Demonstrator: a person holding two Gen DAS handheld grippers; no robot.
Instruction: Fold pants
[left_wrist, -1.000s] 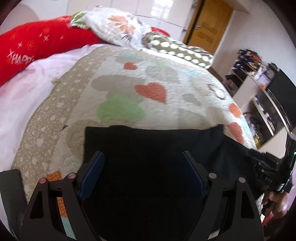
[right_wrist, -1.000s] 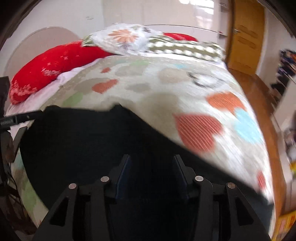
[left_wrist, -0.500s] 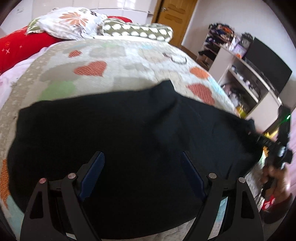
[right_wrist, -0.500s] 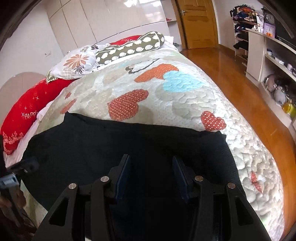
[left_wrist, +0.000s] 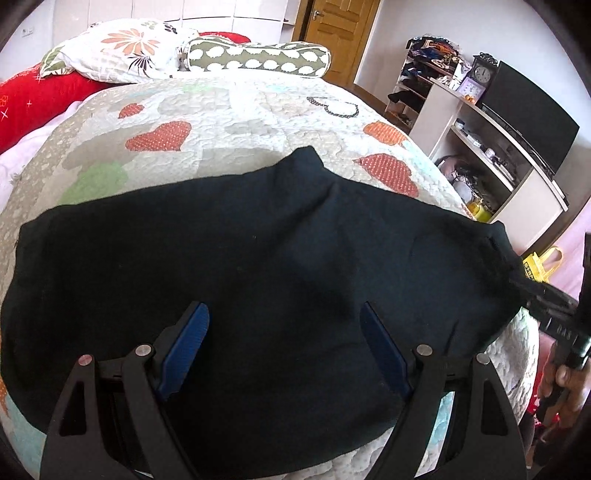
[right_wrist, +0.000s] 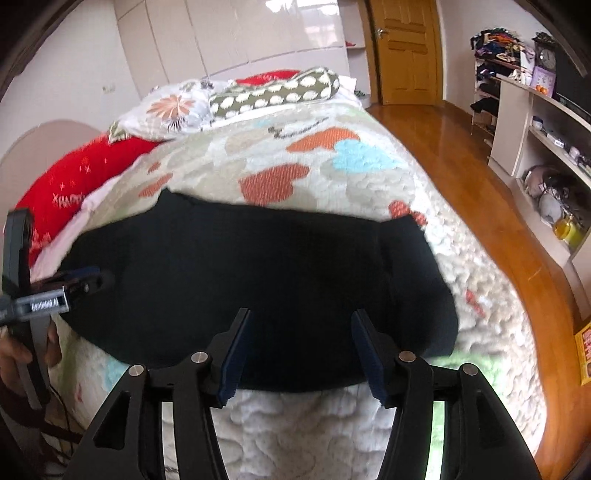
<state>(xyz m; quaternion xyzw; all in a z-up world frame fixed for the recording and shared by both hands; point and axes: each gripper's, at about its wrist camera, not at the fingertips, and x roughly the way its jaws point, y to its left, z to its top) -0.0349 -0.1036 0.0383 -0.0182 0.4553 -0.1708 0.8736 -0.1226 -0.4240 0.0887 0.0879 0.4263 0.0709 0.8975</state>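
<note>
The black pants (left_wrist: 258, 258) lie folded in a wide band across the heart-patterned quilt (left_wrist: 229, 122). My left gripper (left_wrist: 281, 308) hovers open over their near left part, blue pads wide apart with nothing pressed between them. In the right wrist view the pants (right_wrist: 266, 266) stretch from left to right. My right gripper (right_wrist: 301, 314) hangs over their near edge; its jaws are opening and the pads do not press the cloth. Each gripper also shows in the other's view: the right gripper (left_wrist: 532, 291) at the pants' right end, the left gripper (right_wrist: 88, 280) at their left end.
Pillows (left_wrist: 118, 48) and a spotted bolster (left_wrist: 258, 59) lie at the head of the bed, a red cushion (right_wrist: 77, 177) along its left side. White shelves (left_wrist: 491, 155) with clutter and a dark screen stand to the right, across a wooden floor (right_wrist: 480, 206).
Both grippers have drawn back from the pants, which now lie spread flat on the quilt instead of filling the near view. The right gripper's pads stand wider apart than before.
</note>
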